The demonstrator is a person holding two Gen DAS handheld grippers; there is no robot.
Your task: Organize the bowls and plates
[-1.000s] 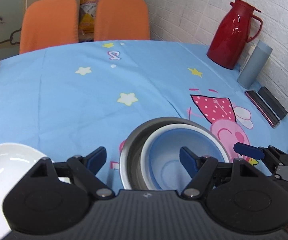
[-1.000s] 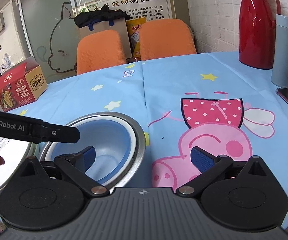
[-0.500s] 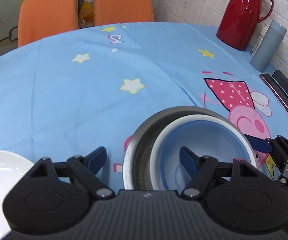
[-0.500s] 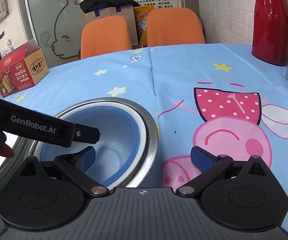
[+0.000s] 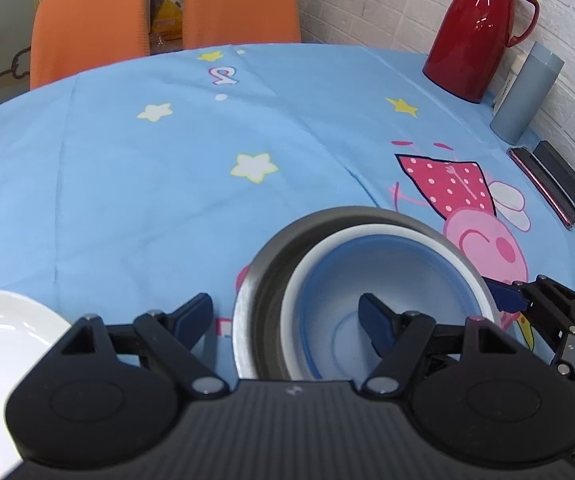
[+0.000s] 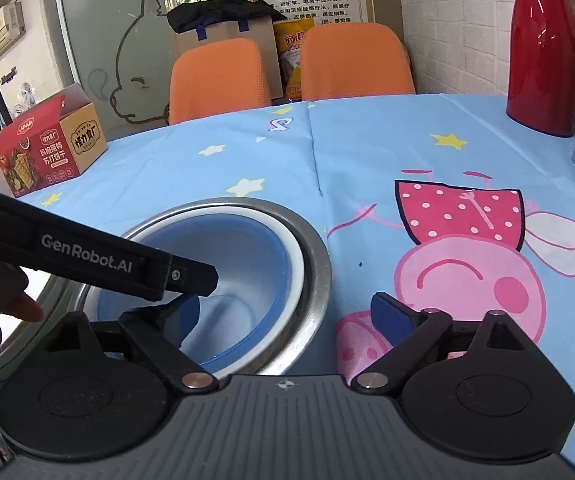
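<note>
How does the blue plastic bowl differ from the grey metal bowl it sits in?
The blue plastic bowl with the white rim is smaller and nests inside the grey metal bowl, which is wider and rings it. The blue bowl is matte, the metal one shiny. The blue bowl sits off-centre, leaving more metal showing on one side. Both are round, upright and empty.

Not much moved, honestly. The left gripper (image 5: 285, 314) tipped down and crept in over the bowls (image 5: 367, 280), so its right finger (image 5: 375, 322) sat further inside the blue one. In the right view its body (image 6: 127, 266) reached further across the rim. The plate (image 5: 3, 332) slid mostly out of frame, I think.
</note>
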